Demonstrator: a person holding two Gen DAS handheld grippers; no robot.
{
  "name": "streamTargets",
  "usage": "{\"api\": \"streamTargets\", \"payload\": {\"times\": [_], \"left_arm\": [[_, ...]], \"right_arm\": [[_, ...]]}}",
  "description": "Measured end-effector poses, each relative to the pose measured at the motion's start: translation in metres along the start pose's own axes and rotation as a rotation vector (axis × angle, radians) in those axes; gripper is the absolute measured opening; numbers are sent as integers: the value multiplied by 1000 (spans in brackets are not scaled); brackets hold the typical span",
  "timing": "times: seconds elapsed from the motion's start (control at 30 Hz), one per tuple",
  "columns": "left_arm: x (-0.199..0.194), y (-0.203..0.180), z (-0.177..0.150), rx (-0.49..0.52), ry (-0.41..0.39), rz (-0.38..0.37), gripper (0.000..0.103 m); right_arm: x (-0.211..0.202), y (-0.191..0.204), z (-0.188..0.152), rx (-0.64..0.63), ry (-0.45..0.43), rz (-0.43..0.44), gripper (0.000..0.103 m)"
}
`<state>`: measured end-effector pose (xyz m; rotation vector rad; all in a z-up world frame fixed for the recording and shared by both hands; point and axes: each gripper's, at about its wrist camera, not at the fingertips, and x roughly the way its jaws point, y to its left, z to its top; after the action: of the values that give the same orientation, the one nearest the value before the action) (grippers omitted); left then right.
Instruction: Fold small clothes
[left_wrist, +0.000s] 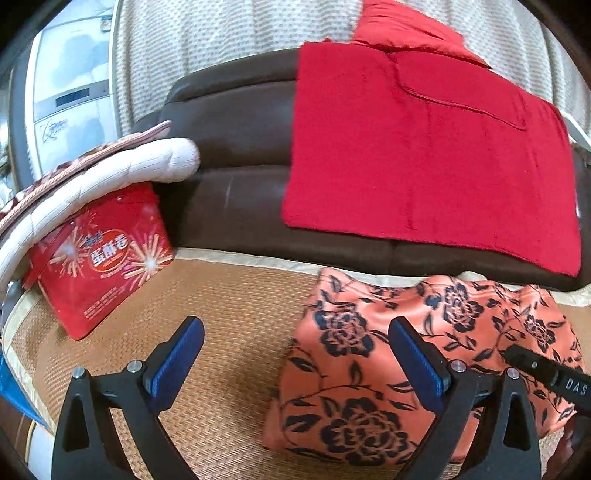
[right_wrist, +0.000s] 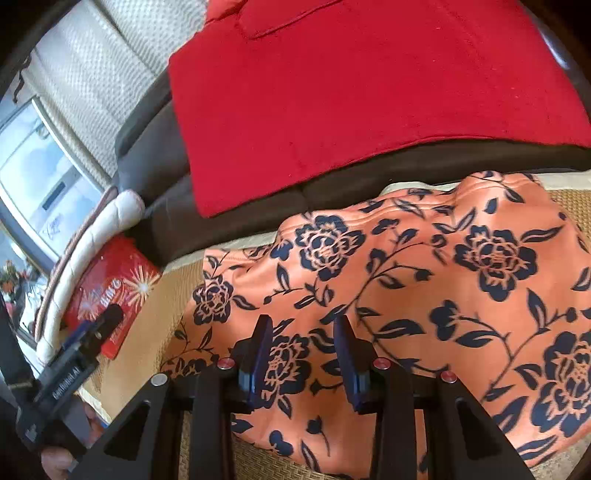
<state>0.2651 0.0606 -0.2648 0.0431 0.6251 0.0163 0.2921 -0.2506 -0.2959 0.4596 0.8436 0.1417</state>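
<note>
A smooth orange garment (right_wrist: 424, 280) with dark navy roses lies rumpled on a woven straw mat (left_wrist: 229, 306), its far edge against a brown leather sofa (left_wrist: 229, 147). The left gripper (left_wrist: 295, 350) is spread wide; the right gripper (right_wrist: 303, 347) is parted over the cloth, grasping nothing. A nubby red towel (left_wrist: 424, 155) drapes the sofa. A red box (left_wrist: 107, 258) stands left.

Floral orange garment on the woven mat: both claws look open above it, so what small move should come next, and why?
Probably lower the left claw onto the left edge of the floral garment and close. Its jaws stand wide apart, one over bare woven mat, one over cloth, straddling that edge. The right claw hangs over the cloth, gripping nothing.
</note>
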Motion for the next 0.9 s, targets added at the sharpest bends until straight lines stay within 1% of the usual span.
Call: {"api": "streamTargets", "payload": {"times": [0.2, 0.4, 0.67, 0.9], "left_arm": [[1, 25, 1, -66, -1, 14, 100], [-3, 45, 4, -104, -29, 47, 100], [-12, 71, 7, -156, -90, 134, 100], [-15, 93, 8, -215, -101, 172, 100]], "right_arm": [[14, 15, -4, -42, 25, -8, 38], [21, 19, -7, -56, 40, -8, 38], [29, 26, -8, -72, 51, -6, 38], [32, 29, -9, -75, 56, 0, 38]]}}
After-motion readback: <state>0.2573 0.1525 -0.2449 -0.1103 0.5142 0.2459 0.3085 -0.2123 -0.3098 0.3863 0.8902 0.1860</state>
